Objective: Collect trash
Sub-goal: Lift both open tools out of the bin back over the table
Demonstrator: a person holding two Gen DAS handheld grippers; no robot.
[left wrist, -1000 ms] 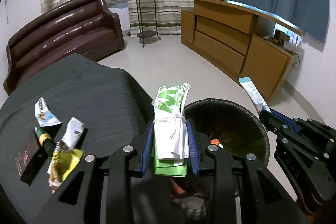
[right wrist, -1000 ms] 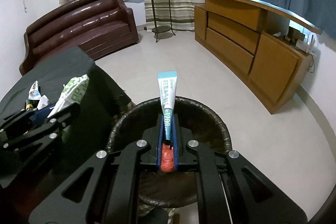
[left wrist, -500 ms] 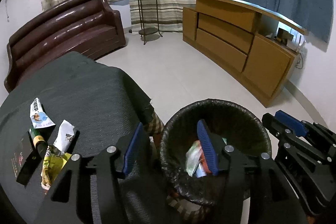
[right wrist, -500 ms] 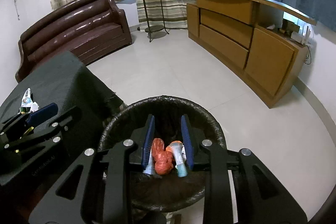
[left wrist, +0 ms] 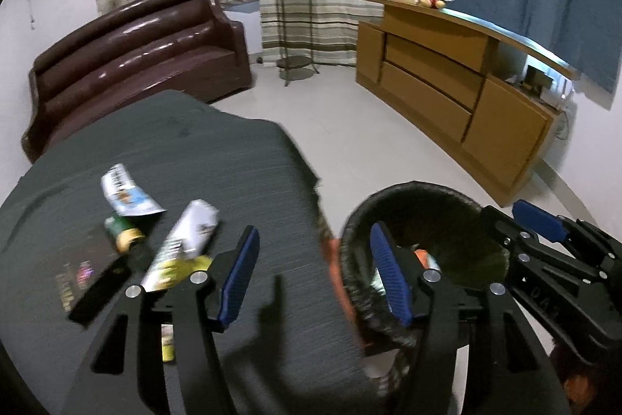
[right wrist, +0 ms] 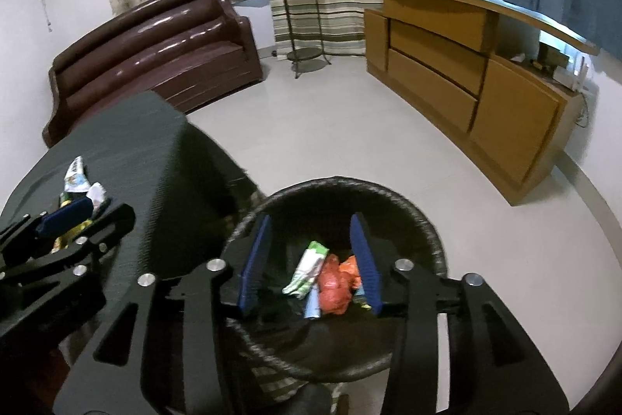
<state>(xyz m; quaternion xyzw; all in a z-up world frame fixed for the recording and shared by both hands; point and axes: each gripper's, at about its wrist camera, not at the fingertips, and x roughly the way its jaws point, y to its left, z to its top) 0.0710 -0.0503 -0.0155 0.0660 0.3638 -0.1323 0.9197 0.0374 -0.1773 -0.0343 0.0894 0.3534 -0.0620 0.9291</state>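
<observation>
Dropped trash [right wrist: 322, 277] lies in the bin [right wrist: 427, 220] beside the table [left wrist: 217, 158]; more wrappers [left wrist: 182, 244] wait on the tabletop; both the left gripper [left wrist: 313, 271] and right gripper [right wrist: 311, 259] have just been opening, jaws apart and empty; next likely comes a reach to the wrappers.

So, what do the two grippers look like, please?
Both look alike. The left gripper has two black angular fingers with long slots cut in them, round silver screws at the joints, and blue ribbed pads on the inner faces. The right gripper has the same black frame, silver screws and blue pads. Faint raised letters show on its side in the left view. No cables or sleeves show.
</observation>
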